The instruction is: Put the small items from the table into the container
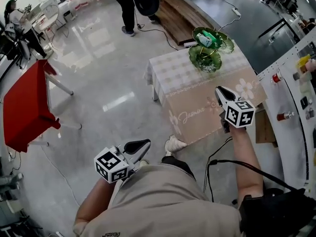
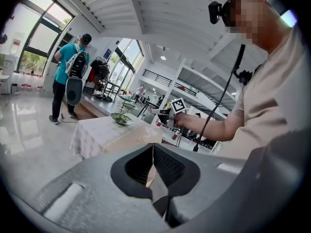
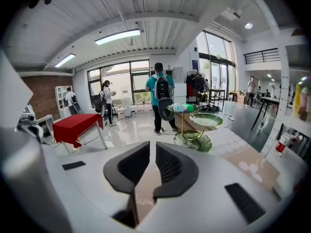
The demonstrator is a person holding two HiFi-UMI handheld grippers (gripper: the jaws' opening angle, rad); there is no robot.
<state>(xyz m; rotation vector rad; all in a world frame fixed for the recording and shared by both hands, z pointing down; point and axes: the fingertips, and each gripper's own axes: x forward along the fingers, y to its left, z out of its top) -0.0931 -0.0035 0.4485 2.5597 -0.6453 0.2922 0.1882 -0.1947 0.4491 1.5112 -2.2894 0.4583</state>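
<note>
A green leaf-shaped tiered dish stand [image 1: 205,58] rises at the far end of a small table [image 1: 182,73] with a checked and beige cloth. Its top tier holds a pale blue and green item [image 1: 205,38]. I see no loose small items on the cloth. My right gripper [image 1: 218,89] hovers over the table's near right part, its jaws a narrow gap apart with nothing between them [image 3: 153,147]. The stand [image 3: 194,141] lies ahead of it to the right. My left gripper [image 1: 147,143] hangs over the floor, short of the table, jaws touching and empty [image 2: 153,147].
A red-covered table [image 1: 24,102] stands to the left across the shiny floor. A person in a teal top [image 1: 126,4] stands beyond the table, near a wooden platform [image 1: 177,14]. A white panel with small fixtures [image 1: 291,98] runs along the right. Cables [image 1: 158,31] cross the floor.
</note>
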